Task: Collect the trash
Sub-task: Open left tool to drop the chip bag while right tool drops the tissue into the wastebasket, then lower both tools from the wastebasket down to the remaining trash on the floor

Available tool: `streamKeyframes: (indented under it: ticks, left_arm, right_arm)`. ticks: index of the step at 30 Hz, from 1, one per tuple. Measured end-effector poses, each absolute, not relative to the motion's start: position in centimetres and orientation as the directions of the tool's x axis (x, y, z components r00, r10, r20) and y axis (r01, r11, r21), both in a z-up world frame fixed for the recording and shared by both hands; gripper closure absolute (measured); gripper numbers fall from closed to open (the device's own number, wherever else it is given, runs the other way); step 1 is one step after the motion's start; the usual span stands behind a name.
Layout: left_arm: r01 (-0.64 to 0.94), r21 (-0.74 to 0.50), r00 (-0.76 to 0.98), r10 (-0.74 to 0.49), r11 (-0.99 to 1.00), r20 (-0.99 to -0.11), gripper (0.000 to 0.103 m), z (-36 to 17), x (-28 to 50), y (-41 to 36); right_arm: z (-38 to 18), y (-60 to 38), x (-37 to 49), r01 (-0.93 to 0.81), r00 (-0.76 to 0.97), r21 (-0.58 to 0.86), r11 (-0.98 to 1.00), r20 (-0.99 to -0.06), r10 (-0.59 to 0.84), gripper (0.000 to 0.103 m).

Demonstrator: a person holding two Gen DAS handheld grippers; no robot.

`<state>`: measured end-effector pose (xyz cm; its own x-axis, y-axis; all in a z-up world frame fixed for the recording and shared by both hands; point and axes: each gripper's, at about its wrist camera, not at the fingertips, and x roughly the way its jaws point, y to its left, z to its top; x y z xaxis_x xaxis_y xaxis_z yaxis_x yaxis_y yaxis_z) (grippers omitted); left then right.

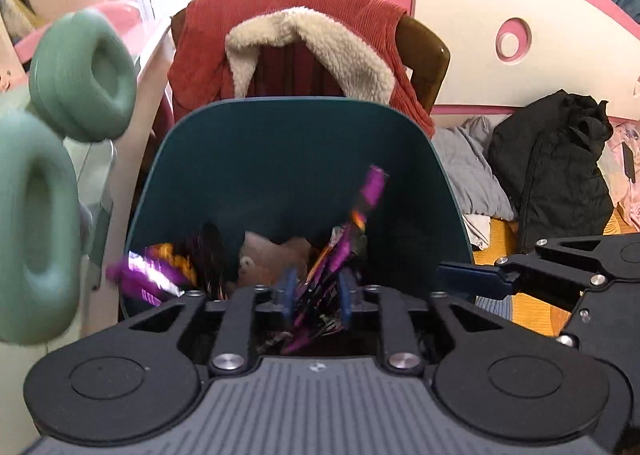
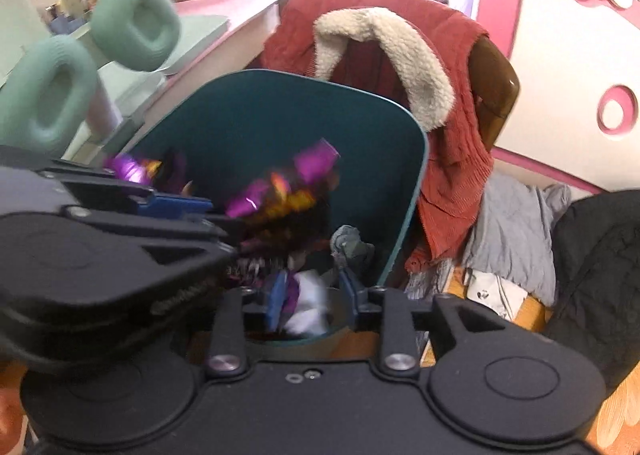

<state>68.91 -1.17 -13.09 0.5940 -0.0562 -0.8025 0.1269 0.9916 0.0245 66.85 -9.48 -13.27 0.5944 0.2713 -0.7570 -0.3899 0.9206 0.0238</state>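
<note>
Trash drop under way: both grippers hang over the open teal bin (image 1: 304, 159), which stands in front of a chair draped with a red fleece-lined jacket (image 1: 304, 43). The left gripper (image 1: 316, 295) has its fingers partly open with a purple foil wrapper (image 1: 332, 255) standing between them, blurred and apparently slipping loose; whether the pads still press it is unclear. The right gripper (image 2: 316, 299) is likewise partly open around a crumpled white-and-purple scrap (image 2: 308, 303). More purple wrappers (image 2: 280, 191) lie in the bin. One wrapper (image 1: 140, 275) sits at the near left rim and could tip outside. A long wrapper may also snag on a finger and be dragged back out when the hands lift.
</note>
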Motion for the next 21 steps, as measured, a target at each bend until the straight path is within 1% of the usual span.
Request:
streamKeyframes:
  ticks: [2,4,5,6,7,8,10,13,16,19,21]
  left_arm:
    - [0.130,0.023,0.596,-0.060,0.991,-0.801,0.075,-13.1,68.5,-1.3]
    - [0.136,0.024,0.598,-0.063,0.990,-0.799,0.072,-13.0,68.2,-1.5]
    - [0.133,0.025,0.600,-0.061,0.991,-0.798,0.064,-12.9,67.9,-1.5]
    - [0.127,0.022,0.602,-0.060,0.992,-0.796,0.053,-12.8,67.7,-1.5]
    - [0.120,0.016,0.609,-0.061,0.993,-0.791,0.045,-12.7,67.4,-1.5]
    - [0.113,0.009,0.620,-0.063,0.994,-0.782,0.034,-12.4,67.0,-1.4]
    - [0.110,0.002,0.635,-0.069,0.994,-0.769,0.034,-11.8,66.4,-1.4]
    - [0.100,0.004,0.646,-0.061,0.995,-0.761,0.034,-10.9,65.3,-1.8]
    - [0.095,-0.005,0.659,-0.066,0.995,-0.749,0.033,-9.9,63.9,-2.0]
    - [0.086,-0.007,0.674,-0.064,0.996,-0.736,0.033,-8.8,61.9,-2.3]
    - [0.081,-0.008,0.684,-0.062,0.997,-0.726,0.033,-8.2,60.3,-2.6]
  right_arm:
    - [-13.1,-9.1,66.2,-0.420,0.599,-0.004,0.907,-0.752,0.274,0.066]
    - [-12.8,-9.0,65.5,-0.446,0.607,-0.030,0.894,-0.744,0.278,0.059]
    - [-12.7,-9.0,65.2,-0.451,0.614,-0.042,0.891,-0.739,0.276,0.058]
    - [-12.5,-9.1,64.9,-0.455,0.619,-0.048,0.889,-0.735,0.277,0.058]
    - [-12.2,-9.3,64.7,-0.458,0.622,-0.046,0.888,-0.730,0.283,0.057]
    - [-11.9,-9.5,64.5,-0.458,0.624,-0.040,0.888,-0.726,0.288,0.055]
    - [-11.3,-10.1,63.9,-0.457,0.629,-0.024,0.889,-0.716,0.304,0.047]
    - [-10.3,-11.1,62.7,-0.461,0.637,-0.009,0.887,-0.699,0.324,0.042]
    - [-9.4,-12.2,61.2,-0.472,0.642,0.007,0.882,-0.683,0.349,0.038]
    - [-8.7,-13.4,59.2,-0.483,0.645,0.020,0.875,-0.667,0.372,0.032]
    - [-8.5,-14.2,57.6,-0.490,0.646,0.028,0.871,-0.660,0.384,0.031]
